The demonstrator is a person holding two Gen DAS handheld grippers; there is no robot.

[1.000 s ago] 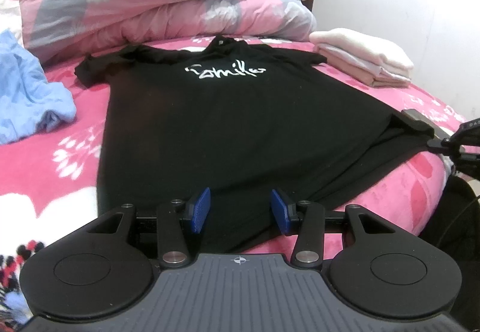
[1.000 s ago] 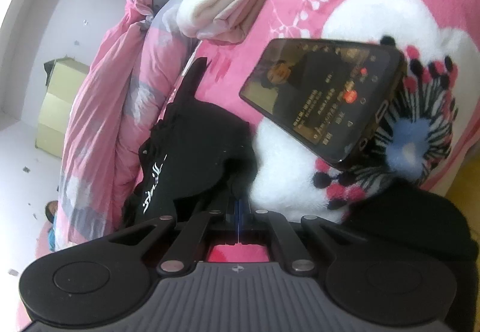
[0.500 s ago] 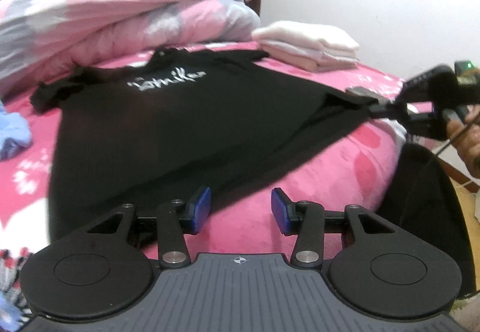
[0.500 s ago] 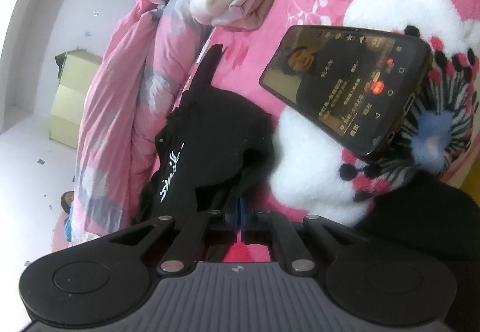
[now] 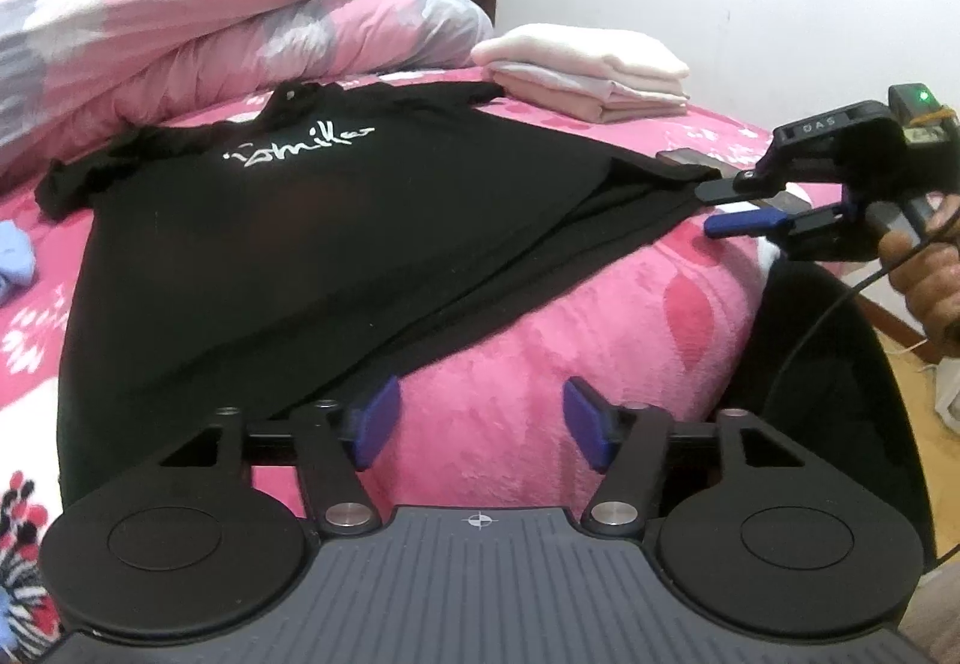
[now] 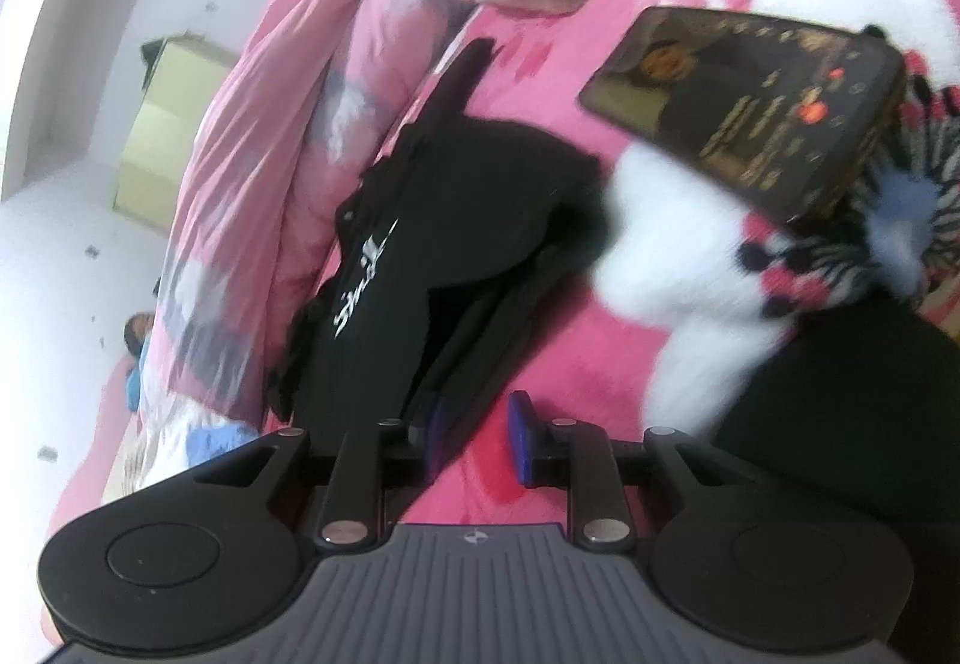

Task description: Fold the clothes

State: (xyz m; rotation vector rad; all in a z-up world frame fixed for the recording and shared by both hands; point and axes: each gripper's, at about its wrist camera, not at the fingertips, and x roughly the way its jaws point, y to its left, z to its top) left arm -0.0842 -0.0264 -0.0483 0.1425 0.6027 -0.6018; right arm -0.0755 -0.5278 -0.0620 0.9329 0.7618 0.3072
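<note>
A black T-shirt (image 5: 312,244) with white script lies spread face up on the pink bed. My left gripper (image 5: 480,421) is open over the bare pink blanket at the bed's near edge, and the shirt's hem ends just beside its left pad (image 5: 375,421). My right gripper (image 5: 714,208) is held by a hand (image 5: 930,274) at the shirt's right bottom corner. Its jaws are apart and hold nothing. In the right wrist view the right gripper (image 6: 477,439) is open, and the T-shirt (image 6: 444,220) edge runs in past its left finger.
A stack of folded pale pink clothes (image 5: 588,70) sits at the back right. A bundled pink and grey duvet (image 5: 210,16) fills the back. A phone (image 6: 750,106) lies screen up on the blanket near the shirt corner. A blue garment (image 5: 12,250) lies at the left.
The right gripper was shut on the shirt's corner and has opened, letting it go. The left gripper has swung right, from over the shirt's hem to over bare blanket.
</note>
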